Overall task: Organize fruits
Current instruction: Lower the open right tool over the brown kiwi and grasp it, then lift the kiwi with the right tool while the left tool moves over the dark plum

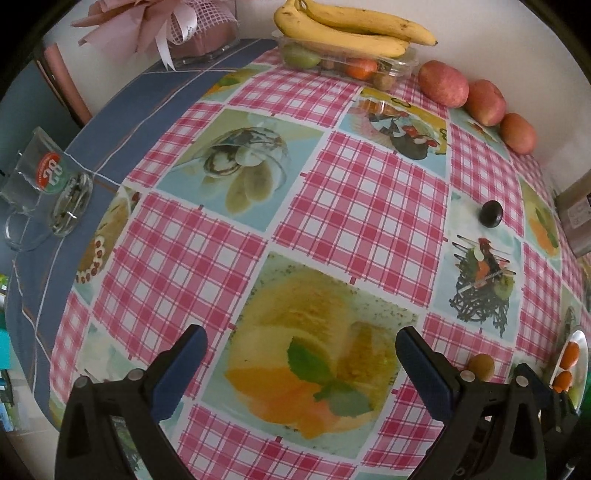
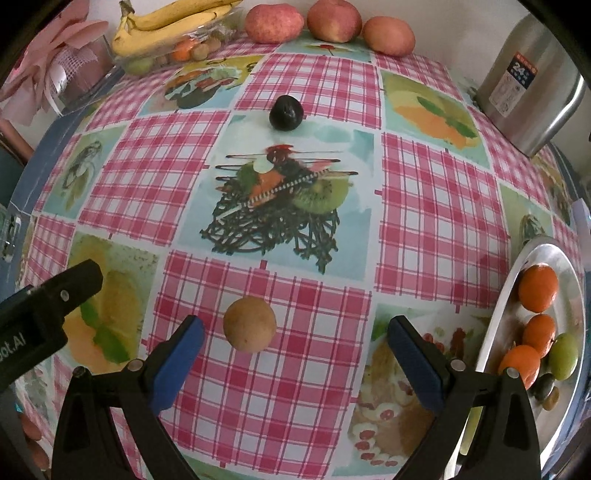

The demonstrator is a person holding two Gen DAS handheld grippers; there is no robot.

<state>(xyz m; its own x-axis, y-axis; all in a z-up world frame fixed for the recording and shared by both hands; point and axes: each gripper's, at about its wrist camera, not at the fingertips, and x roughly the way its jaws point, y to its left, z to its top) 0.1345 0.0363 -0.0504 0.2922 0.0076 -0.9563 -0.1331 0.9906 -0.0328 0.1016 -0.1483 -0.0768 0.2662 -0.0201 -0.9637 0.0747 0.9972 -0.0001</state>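
The step in hand looked like the picking of a loose fruit from the table to put it with the others on the metal plate. Nearest to the right gripper, a small round brown fruit lay on the checked cloth, just in front of the fingers and closer to the left one. These fingers stood wide apart and held nothing. For the next move, I think the right gripper had to go forward and a little to the left, so that the brown fruit came between the fingers, and then close gently, because a round fruit can roll away.

The right gripper was low over the table and looked forward along it. The left gripper was just beside it on the left; its fingers were also wide apart and empty, over a printed picture on the cloth.

The plate was at the right edge and already held oranges, a green fruit and some small dark ones.

Farther off, a dark plum lay alone near the middle of the table. At the far edge stood three apples in a row, and left of them a clear box with small fruits, with bananas on top. A steel flask stood at the far right.
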